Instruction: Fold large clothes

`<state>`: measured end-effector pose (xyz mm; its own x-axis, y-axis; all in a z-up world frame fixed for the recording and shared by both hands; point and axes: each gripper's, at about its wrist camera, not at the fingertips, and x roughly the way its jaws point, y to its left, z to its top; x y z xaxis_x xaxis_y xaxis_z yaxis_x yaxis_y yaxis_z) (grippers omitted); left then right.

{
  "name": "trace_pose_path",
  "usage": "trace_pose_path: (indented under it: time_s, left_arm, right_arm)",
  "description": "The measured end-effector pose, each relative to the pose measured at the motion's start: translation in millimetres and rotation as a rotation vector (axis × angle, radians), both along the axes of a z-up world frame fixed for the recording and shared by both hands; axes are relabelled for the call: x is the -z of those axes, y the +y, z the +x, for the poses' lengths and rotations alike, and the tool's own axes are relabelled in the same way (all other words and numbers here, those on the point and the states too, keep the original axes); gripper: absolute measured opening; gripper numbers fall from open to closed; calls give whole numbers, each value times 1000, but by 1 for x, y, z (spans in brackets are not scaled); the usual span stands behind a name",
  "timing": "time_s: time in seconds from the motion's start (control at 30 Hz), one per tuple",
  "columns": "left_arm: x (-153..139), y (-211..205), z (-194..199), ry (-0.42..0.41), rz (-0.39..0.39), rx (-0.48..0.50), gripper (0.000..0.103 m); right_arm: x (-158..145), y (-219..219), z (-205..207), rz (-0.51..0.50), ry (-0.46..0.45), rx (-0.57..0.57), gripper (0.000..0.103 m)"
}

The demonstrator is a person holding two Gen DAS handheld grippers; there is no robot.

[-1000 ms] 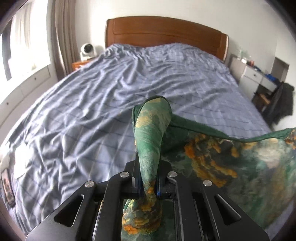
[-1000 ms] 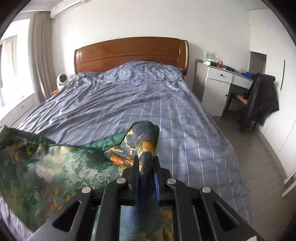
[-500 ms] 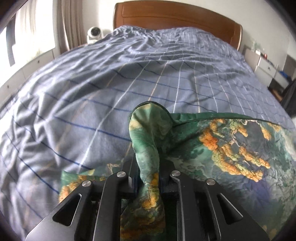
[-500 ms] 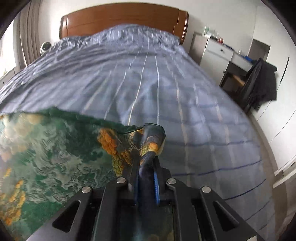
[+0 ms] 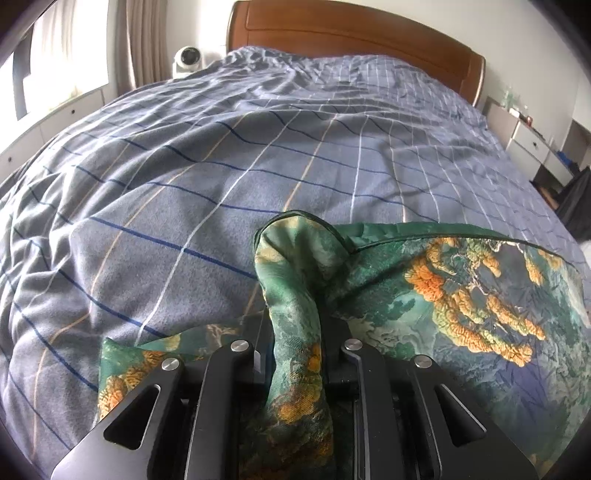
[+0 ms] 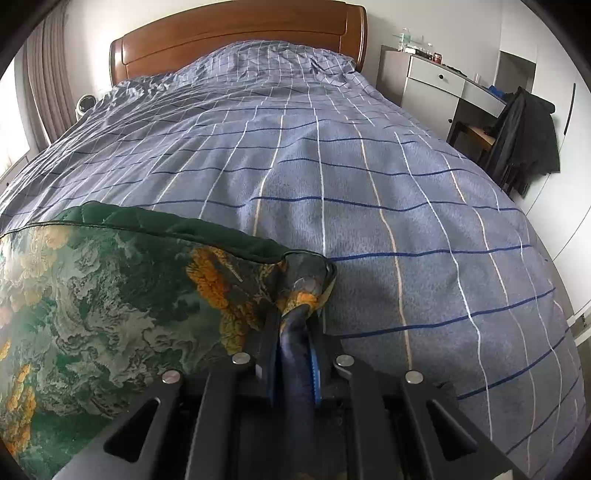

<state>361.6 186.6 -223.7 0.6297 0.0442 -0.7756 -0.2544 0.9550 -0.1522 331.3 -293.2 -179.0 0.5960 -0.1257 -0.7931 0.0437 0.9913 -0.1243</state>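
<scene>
Left wrist view: the left hand-held gripper point(image 5: 295, 347) is clenched on a bunched corner of the green printed garment point(image 5: 461, 295), which rises between the jaws and spreads to the right over the bed. A second fold of the same cloth lies beneath the gripper (orange patches are printed on it). In the right wrist view, the right hand-held gripper point(image 6: 295, 350) is seen grasping the opposite corner of the garment point(image 6: 110, 295), the cloth stretching away to the left. Beyond both lies the blue checked duvet point(image 6: 369, 184), then the wooden headboard point(image 6: 240, 33). A white camera point(image 5: 188, 59) stands beside the bed.
</scene>
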Motion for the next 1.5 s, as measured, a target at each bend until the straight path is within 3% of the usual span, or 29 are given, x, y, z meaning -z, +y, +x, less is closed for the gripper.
trace_pose_path:
  time_s: [0.67, 1.2, 1.3, 1.37, 1.43, 1.5]
  left_arm:
    - [3, 7, -1, -10, -38, -4, 20]
    - [3, 9, -1, -13, -66, -3, 21]
    - [-2, 11, -2, 0, -65, -25, 37]
    - [-6, 14, -2, 25, -51, -50, 68]
    - [-15, 17, -1, 59, -38, -80, 90]
    - [-26, 21, -5, 56, -47, -79, 93]
  right_arm:
    - [1, -13, 2, 90, -4, 8, 17]
    - [2, -13, 3, 90, -3, 9, 17]
    - [1, -13, 3, 94, -1, 11, 19]
    - [-3, -16, 4, 107, 8, 19, 22]
    - [-10, -20, 6, 118, 16, 26, 29]
    - [-25, -27, 4, 121, 8, 51, 42]
